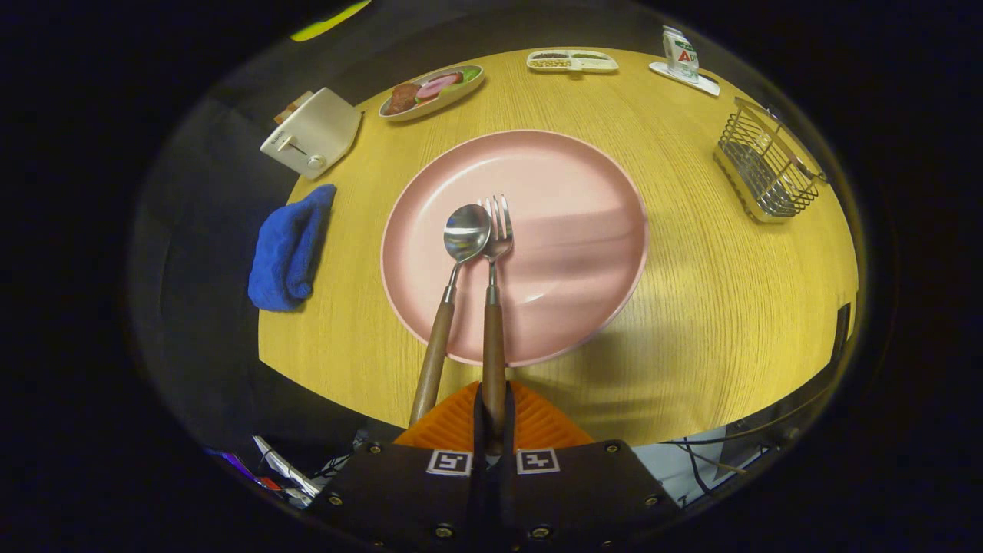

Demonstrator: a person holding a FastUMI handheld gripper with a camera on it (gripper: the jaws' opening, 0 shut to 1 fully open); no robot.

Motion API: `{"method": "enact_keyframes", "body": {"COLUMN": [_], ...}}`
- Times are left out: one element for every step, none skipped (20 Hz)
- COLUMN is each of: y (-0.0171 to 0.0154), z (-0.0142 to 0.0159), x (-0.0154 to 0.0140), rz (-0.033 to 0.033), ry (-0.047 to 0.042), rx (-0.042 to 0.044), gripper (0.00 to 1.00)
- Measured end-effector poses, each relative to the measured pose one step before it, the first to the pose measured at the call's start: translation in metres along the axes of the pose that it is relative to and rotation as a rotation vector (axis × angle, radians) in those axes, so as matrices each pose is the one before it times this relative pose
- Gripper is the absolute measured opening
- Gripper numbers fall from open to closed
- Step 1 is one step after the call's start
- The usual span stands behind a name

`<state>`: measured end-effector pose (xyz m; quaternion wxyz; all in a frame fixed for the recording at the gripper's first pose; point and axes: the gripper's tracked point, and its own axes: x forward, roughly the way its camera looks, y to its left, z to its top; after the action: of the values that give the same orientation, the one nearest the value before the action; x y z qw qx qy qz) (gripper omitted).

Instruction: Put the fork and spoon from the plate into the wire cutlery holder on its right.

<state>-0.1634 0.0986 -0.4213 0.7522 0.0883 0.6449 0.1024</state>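
A pink plate (572,207) sits mid-table, just ahead of my fingers. On it lie a spoon (465,231) and a fork (498,224), side by side, both with brown wooden handles reaching back over the plate's near rim. My gripper (494,390) is shut on the end of the fork's handle, which runs between the two fingers. The spoon's handle ends against the outer side of the left finger, outside the grip. The wire cutlery holder (766,170) stands far to the right of the plate, beyond the fingers, with nothing in it.
A blue cloth (290,250) lies at the table's left edge, with a white toaster (311,132) behind it. At the back are a dish of food (432,90), a divided tray (572,61) and a small carton on a saucer (681,56). Bare wooden table (714,307) lies between plate and holder.
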Motion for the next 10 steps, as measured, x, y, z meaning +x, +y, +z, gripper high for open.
{"method": "enact_keyframes", "body": {"y": [-0.00026, 0.00118, 0.00097, -0.00087, 0.00016, 0.00074, 0.00089, -0.00015, -0.00043, 0.0001], "z": [0.00188, 0.00139, 0.00205, 0.00187, 0.00239, 0.00223, 0.00349, 0.00153, 0.0031, 0.00297], "x": [-0.00188, -0.00073, -0.00096, -0.00157, -0.00144, -0.00219, -0.00185, -0.00214, -0.00241, -0.00199], "rz": [0.00454, 0.00669, 0.0083, 0.00514, 0.00505, 0.00711, 0.00654, 0.00519, 0.00533, 0.00571], "ry": [-0.00868, -0.00844, -0.00865, -0.01025, -0.00947, -0.00906, -0.01341, -0.01124, -0.01073, -0.01357], "rx": [0.00309, 0.0059, 0.00249, 0.00091, 0.00058, 0.00079, 0.00253, -0.00149, -0.00276, 0.00133], "gripper": [0.07, 0.07, 0.07, 0.07, 0.07, 0.07, 0.07, 0.07, 0.07, 0.07]}}
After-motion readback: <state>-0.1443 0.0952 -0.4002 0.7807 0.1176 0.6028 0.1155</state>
